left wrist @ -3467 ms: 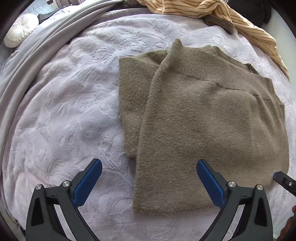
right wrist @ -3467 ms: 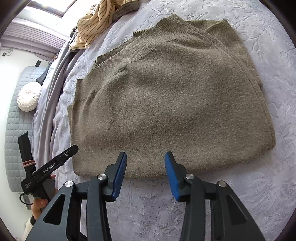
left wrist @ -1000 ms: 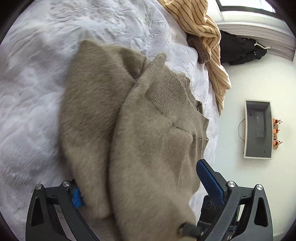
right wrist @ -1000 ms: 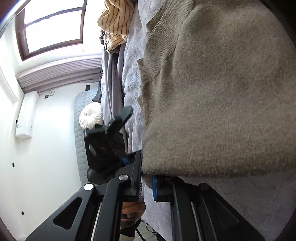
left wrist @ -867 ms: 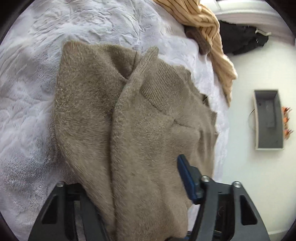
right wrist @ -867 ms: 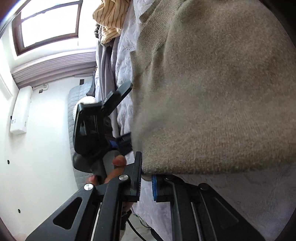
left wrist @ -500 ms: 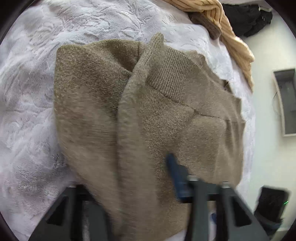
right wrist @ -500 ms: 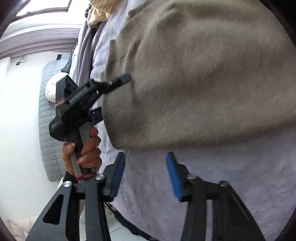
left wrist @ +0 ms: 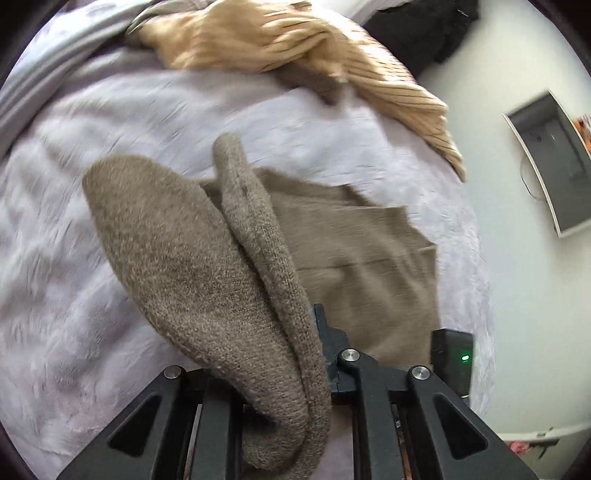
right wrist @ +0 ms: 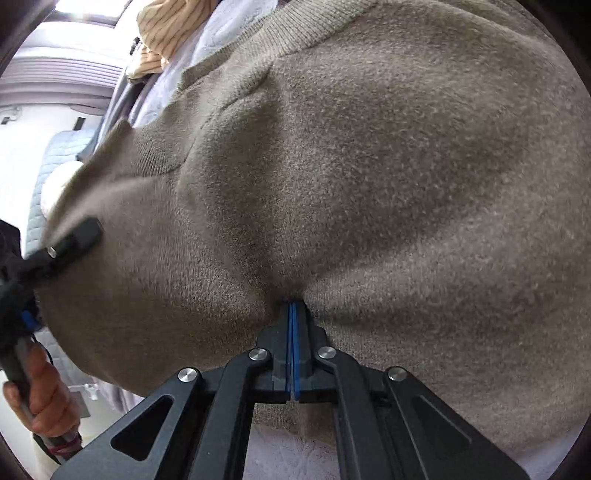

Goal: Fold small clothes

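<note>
We count one olive-brown knit sweater [left wrist: 207, 280], partly raised off the pale embossed bedspread [left wrist: 74, 295], its far part lying flat on the bed. One left gripper [left wrist: 280, 373]: its jaws are closing, with a thick bunched fold of the sweater between them. Only the right-hand blue pad shows; the other is buried under the knit. One right gripper [right wrist: 291, 332]: its two blue pads are pressed flat together, their tips sunk in a pucker of the sweater's edge, so we read a pinch on the cloth, though the fabric between the pads is not visible.

We count one striped tan garment [left wrist: 295, 40] heaped at the far edge of the bed, blurred; one dark garment [left wrist: 424, 29] beyond it, cut off by the frame; one grey box [left wrist: 550, 162] off the bed at the right.

In the right wrist view we see one hand [right wrist: 44, 398] gripping the left tool's handle at the left edge. The sweater fills that view and hides most of the bed.
</note>
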The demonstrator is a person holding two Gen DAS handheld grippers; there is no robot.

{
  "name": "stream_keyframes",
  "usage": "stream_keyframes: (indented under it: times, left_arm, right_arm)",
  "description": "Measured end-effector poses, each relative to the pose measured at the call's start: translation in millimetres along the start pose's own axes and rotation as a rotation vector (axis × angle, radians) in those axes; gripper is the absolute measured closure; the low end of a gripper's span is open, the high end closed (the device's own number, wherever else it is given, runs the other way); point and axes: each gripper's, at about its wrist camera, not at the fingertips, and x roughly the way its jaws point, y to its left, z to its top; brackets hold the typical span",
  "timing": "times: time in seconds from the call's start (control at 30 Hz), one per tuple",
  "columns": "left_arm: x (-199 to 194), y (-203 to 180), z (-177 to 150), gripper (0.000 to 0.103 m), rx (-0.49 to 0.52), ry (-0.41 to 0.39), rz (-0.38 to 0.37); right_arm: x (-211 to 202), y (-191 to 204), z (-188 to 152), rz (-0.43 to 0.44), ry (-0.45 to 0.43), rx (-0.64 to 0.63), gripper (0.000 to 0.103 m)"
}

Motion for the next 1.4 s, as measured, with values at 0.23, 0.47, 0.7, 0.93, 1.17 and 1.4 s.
stream_keyframes:
  times: [0.23, 0.47, 0.7, 0.93, 1.17, 1.4]
  left_arm:
    - [41, -131, 18, 0.086, 0.229, 0.025, -0.005]
    - [140, -216, -19, 0.086, 0.479, 0.153, 0.203]
    - [94, -244, -32, 0.040, 0.552, 0.049, 0.124]
    - [50, -207, -7, 0.038, 0.346, -0.068, 0.102]
    - [62, -117, -1, 0.019, 0.107, -0.023, 0.262]
    - [89, -65, -8, 0.019, 0.002, 0.025, 0.338]
  right_arm:
    - [-73, -53, -11, 0.122, -0.152, 0.110, 0.098]
    - [-96, -142, -15, 0.272, -0.185, 0.320, 0.098]
    - [-83, -155, -7, 0.393, -0.185, 0.371, 0.097]
    - [-101, -192, -6, 0.606, -0.296, 0.574, 0.067]
    - [-100, -197, 24, 0.828, -0.296, 0.594, 0.026]
    - [-105, -160, 88, 0.559, -0.171, 0.378, 0.032]
